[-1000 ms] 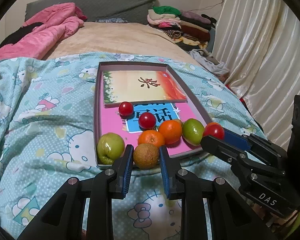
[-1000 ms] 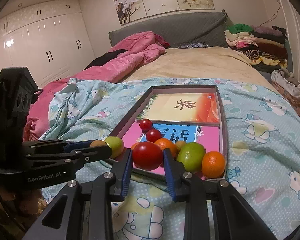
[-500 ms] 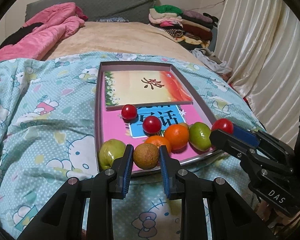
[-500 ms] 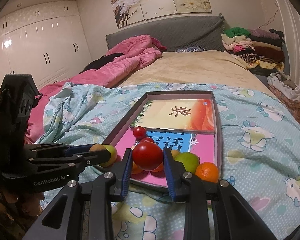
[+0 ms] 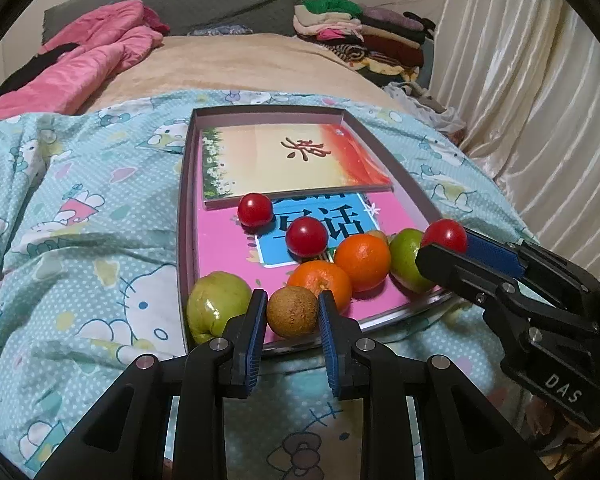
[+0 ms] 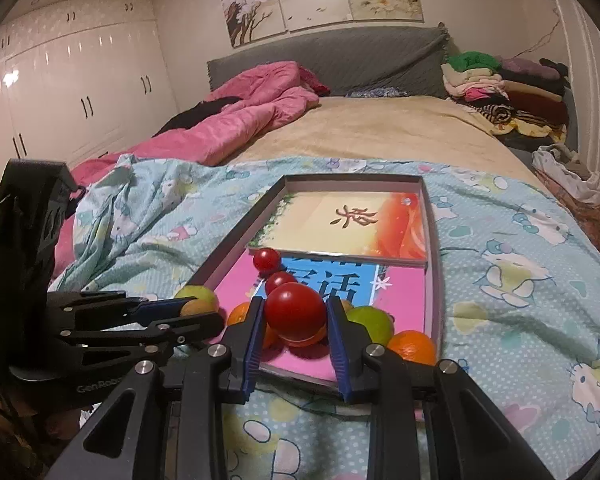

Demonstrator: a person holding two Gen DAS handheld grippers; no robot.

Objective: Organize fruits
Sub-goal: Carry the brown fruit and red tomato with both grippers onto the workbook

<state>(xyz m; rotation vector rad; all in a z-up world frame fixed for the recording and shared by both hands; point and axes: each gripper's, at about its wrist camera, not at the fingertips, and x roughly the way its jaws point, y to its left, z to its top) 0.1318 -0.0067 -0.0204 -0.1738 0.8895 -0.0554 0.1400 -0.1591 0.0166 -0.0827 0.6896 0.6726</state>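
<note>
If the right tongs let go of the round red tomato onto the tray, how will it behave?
The round red tomato would probably roll: it is smooth and spherical. Its glossy skin looks slippery and thin, so a hard squeeze by the right tongs may bruise it. The shallow grey tray rim might stop it.

A shallow grey rectangular cardboard tray (image 5: pixel 185 208) lies on the pale blue cartoon-print quilt (image 5: pixel 80 248) at the bed's near end. In the tray, a cream-and-orange printed booklet (image 5: pixel 284 160) fills the far half, overlapping a pink-and-blue printed book (image 5: pixel 228 248) in the near half. On that book, 2 small red tomatoes (image 5: pixel 255 209) sit behind 2 orange tangerines (image 5: pixel 362 256). A green guava (image 5: pixel 216 304) lies at the near left corner, a green lime (image 5: pixel 406 258) to the tangerines' right.
</note>
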